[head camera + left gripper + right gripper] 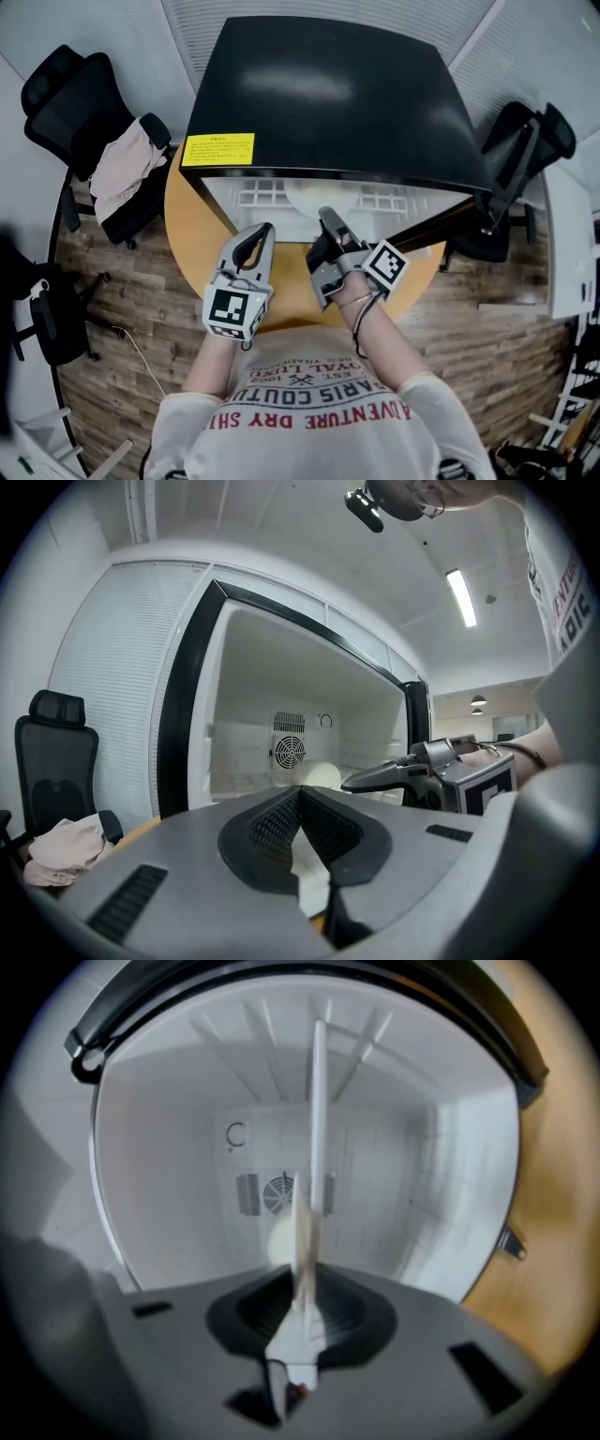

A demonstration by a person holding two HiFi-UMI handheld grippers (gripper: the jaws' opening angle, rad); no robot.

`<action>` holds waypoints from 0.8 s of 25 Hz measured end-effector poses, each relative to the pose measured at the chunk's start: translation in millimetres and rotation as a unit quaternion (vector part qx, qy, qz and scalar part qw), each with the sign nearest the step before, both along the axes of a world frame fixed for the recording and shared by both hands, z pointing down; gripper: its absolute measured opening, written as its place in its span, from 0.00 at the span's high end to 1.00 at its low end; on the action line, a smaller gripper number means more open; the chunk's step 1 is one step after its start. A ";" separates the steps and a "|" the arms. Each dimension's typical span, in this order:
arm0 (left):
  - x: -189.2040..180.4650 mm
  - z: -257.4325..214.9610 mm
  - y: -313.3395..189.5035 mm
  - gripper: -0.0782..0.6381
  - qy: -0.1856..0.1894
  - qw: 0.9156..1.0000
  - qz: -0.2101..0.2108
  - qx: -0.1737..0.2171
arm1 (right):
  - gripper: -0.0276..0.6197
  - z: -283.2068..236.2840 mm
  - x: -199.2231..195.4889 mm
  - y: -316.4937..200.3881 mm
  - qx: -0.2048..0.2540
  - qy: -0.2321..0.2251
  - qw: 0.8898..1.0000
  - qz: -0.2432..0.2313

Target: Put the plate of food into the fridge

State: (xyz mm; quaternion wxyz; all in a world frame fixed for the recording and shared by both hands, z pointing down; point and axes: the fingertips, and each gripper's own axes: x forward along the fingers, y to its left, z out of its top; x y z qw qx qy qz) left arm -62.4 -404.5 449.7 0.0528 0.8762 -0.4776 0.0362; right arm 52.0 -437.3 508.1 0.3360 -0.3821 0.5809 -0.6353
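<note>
A black fridge (328, 94) stands open on a round wooden table (192, 234). On its white shelf lies a white plate (314, 199). My right gripper (326, 217) is turned on its side and reaches to the plate's near rim. In the right gripper view the plate (317, 1129) shows edge-on as a thin upright line running between the jaws of the gripper (302, 1283). The jaws stand slightly apart around the rim. A pale round food item (279, 1241) sits on the plate. My left gripper (262, 230) hovers shut and empty before the fridge opening (300, 791).
The fridge door (441, 230) swings out to the right. A fan grille (290, 752) sits on the fridge's back wall. A black office chair (66, 103) with a cloth (122, 169) over it stands left, another chair (525, 141) right. The floor is wood.
</note>
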 end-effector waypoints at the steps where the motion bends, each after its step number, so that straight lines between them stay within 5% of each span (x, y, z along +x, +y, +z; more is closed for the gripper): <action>1: -0.5 0.9 -0.6 0.85 0.001 1.000 0.000 -0.001 | 0.80 2.1 -0.8 -1.1 -0.003 0.001 1.000 0.000; 9: -3.3 4.3 -4.1 0.85 0.005 1.000 0.000 -0.007 | 0.70 7.3 -5.3 -8.1 -0.002 0.028 1.000 -0.007; 20: -0.6 3.2 2.4 0.85 0.003 1.000 0.009 -0.005 | 0.70 -5.3 -10.7 5.9 0.028 0.055 0.997 -0.042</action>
